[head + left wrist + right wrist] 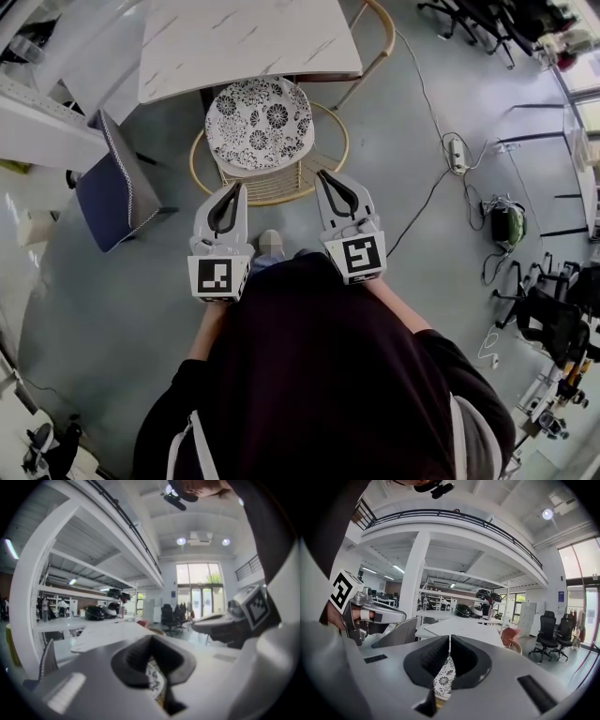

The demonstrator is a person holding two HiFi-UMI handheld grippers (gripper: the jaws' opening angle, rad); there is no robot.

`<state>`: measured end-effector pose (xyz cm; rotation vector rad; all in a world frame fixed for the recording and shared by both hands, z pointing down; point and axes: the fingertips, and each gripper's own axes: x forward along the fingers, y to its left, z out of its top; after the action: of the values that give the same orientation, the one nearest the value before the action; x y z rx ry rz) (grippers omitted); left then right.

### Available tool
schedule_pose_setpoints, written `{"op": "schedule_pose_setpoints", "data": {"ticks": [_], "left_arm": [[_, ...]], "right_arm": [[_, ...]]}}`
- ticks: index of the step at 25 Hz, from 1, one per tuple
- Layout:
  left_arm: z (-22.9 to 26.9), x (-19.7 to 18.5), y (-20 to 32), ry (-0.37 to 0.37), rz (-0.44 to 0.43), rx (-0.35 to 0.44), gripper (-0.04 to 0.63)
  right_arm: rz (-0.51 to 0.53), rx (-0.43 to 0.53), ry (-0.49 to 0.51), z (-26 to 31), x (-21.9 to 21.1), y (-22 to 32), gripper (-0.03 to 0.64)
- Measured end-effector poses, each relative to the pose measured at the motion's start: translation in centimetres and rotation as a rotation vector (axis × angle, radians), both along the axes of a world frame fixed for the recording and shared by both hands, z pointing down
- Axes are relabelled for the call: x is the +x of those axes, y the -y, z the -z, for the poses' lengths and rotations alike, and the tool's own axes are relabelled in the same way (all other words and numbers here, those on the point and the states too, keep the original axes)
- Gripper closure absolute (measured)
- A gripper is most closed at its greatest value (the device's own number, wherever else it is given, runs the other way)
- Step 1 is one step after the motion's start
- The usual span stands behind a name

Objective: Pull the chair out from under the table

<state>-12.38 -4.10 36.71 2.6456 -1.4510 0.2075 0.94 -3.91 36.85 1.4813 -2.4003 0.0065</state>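
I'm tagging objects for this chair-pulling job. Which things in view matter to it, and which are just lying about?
Part of the job:
- chair with patterned cushion
- marble table
- left gripper, shut
- right gripper, shut

Just lying about:
- blue padded seat
- power strip and its cables
- black office chair

Head view: from above the person, steeply down onto the chair (258, 122) and the table's (244, 37) near edge. Gripper views: close behind the left claw (241, 187) and the right claw (321, 175), nearly level, sharing that chair and table.
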Motion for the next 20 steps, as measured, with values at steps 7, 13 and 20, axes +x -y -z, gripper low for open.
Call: {"op": "schedule_pose_setpoints", "data": {"ticks": [7, 13, 20], "left_arm": [[-2.0, 0.9, 1.2, 0.029, -0.038, -0.048, 0.588], [-4.4, 1.2, 1.5, 0.069, -0.054, -0.097, 0.588], [-9.1, 1.7, 1.3, 0.116, -0.087, -0.171, 0.588]], "right_arm": [[0.002, -0.044, -0.033, -1.3, 0.7, 1.1, 0.592], [0.071, -0.076, -0.113, -3.1, 0.6, 1.6, 0.592], [0.167, -0.141, -0.178, -7.4, 0.7, 1.8, 0.592]]}}
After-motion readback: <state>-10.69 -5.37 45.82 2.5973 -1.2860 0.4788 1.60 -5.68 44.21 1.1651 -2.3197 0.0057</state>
